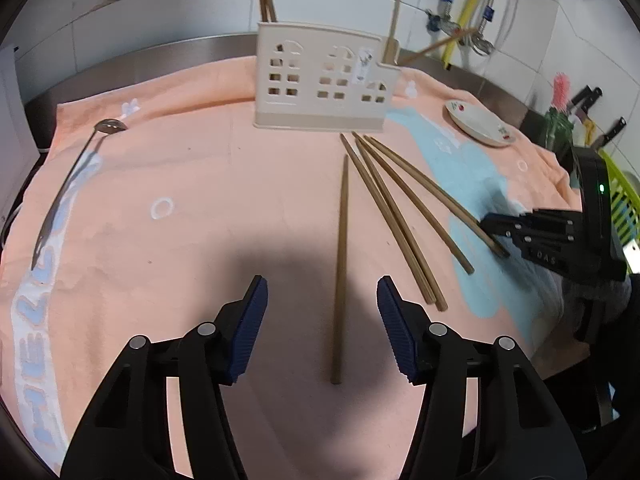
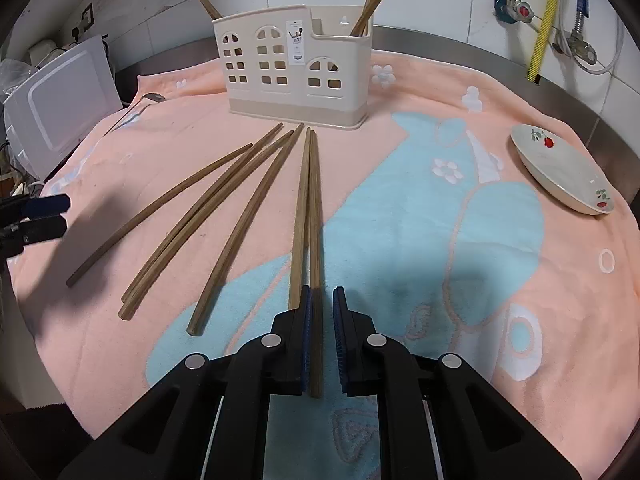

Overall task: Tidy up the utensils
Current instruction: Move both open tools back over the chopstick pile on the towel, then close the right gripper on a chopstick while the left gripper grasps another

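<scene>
Clearly the right gripper (image 2: 321,312) was narrowed around a chopstick (image 2: 315,216), its jaws not quite closed: a small gap was left on the right pad, so no firm hold yet. To do it well, it needed to close fully and lift level, then carry toward the holder (image 2: 296,68) at 12 o'clock. The left gripper (image 1: 322,328) was wide open and empty over a single stick (image 1: 341,264). A spoon (image 1: 68,184) lay at 10 o'clock on the towel (image 1: 192,168).

Both views low, facing holder (image 1: 325,80)
</scene>
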